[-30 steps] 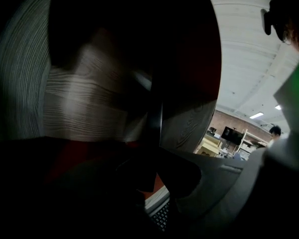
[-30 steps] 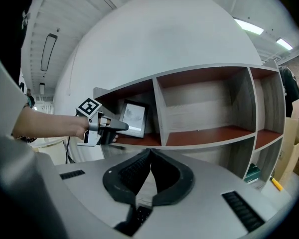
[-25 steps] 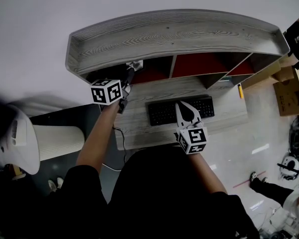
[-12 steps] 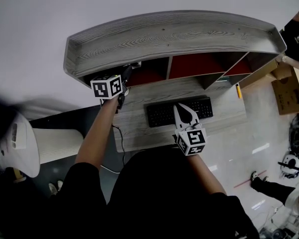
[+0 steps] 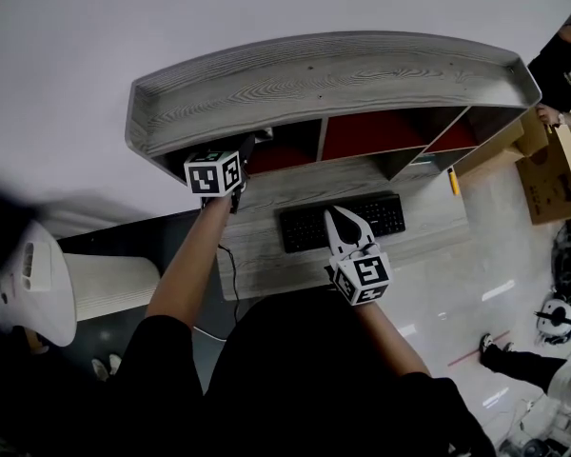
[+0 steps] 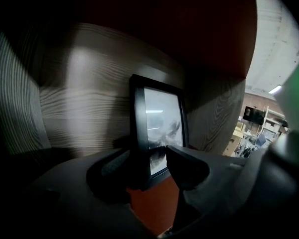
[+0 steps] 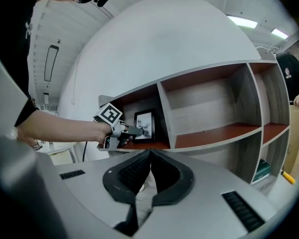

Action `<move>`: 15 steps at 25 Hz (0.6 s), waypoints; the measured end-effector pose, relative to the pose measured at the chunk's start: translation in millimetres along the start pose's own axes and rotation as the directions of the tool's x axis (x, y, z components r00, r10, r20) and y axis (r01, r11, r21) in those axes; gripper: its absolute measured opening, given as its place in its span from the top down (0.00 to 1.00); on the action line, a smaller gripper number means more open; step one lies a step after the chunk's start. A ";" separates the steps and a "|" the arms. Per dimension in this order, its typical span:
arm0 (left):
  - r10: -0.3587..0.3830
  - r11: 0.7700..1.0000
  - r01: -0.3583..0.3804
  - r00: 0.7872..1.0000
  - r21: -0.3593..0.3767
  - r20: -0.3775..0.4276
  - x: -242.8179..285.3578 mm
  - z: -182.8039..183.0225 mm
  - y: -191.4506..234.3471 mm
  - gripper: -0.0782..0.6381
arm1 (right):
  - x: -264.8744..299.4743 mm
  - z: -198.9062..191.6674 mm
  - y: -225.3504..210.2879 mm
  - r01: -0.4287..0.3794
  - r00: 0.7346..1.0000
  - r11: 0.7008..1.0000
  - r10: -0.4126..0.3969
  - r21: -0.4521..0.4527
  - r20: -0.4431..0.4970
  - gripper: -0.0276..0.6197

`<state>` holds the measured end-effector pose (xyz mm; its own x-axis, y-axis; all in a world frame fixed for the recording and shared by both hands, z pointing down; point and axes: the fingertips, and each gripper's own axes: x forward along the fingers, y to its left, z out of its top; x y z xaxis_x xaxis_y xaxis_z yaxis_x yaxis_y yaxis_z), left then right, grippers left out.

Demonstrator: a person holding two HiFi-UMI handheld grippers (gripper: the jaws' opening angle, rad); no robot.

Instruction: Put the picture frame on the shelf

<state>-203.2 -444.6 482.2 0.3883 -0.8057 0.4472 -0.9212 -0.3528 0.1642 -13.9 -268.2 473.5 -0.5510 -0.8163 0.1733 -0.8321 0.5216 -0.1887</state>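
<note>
The black picture frame (image 6: 159,128) stands upright on the red floor of the shelf's (image 5: 314,74) left compartment, leaning toward the back wall. The right gripper view shows the frame (image 7: 144,126) there too. My left gripper (image 6: 148,158) reaches into that compartment, and its jaws have just been opening. The frame's lower edge is between the fingers, with the right pad (image 6: 187,166) clear of it. In the head view the left gripper (image 5: 247,150) is tucked under the shelf top. My right gripper (image 5: 335,219) hangs over the keyboard (image 5: 390,212), shut and holding nothing.
The shelf stands on a wooden desk (image 5: 266,246) and has more empty red-floored compartments (image 7: 214,131) to the right. A cable (image 5: 230,265) runs off the desk's left edge. A white rounded object (image 5: 29,284) stands at the left, with cardboard boxes (image 5: 557,174) and a person (image 5: 561,65) at the right.
My left gripper has pushed a little further under the shelf top. My right gripper has stayed over the keyboard.
</note>
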 end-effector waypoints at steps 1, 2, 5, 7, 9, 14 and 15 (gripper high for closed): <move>0.006 1.000 -0.006 1.000 -0.005 0.012 0.1 2.0 1.0 0.58 | 0.3 -0.4 0.6 0.001 1.000 1.000 -0.001 -0.002 -0.001 0.94; 0.015 1.000 -0.014 1.000 -0.010 0.026 0.0 4.3 2.5 0.58 | 0.4 -0.9 1.1 0.003 1.000 1.000 -0.003 -0.003 -0.004 0.94; 0.053 0.998 -0.052 0.998 -0.026 0.043 0.4 6.5 8.1 0.58 | -0.6 -2.0 3.2 0.009 1.000 1.000 -0.009 -0.006 -0.009 0.94; 0.067 0.997 -0.066 0.996 -0.026 0.052 2.6 8.6 7.9 0.57 | -1.8 -1.7 5.5 0.007 1.000 1.000 -0.007 -0.006 -0.005 0.94; 0.081 0.996 -0.079 0.995 -0.028 0.054 5.1 8.8 8.6 0.56 | -2.7 -1.4 7.7 0.007 1.000 1.000 -0.007 -0.005 -0.001 0.94; 0.077 0.997 -0.074 0.995 -0.037 0.069 6.6 14.1 10.0 0.54 | -5.7 -2.2 8.6 0.018 1.000 1.000 -0.018 0.002 0.003 0.94; 0.076 0.996 -0.073 0.995 -0.045 0.070 6.4 14.3 10.6 0.53 | -6.4 -2.9 8.7 0.020 1.000 1.000 -0.020 0.003 0.001 0.94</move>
<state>-210.1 -460.3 474.3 0.3181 -0.8615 0.3958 -0.9473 -0.2714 0.1704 -17.8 -257.7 473.6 -0.5345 -0.8267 0.1757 -0.8425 0.5047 -0.1881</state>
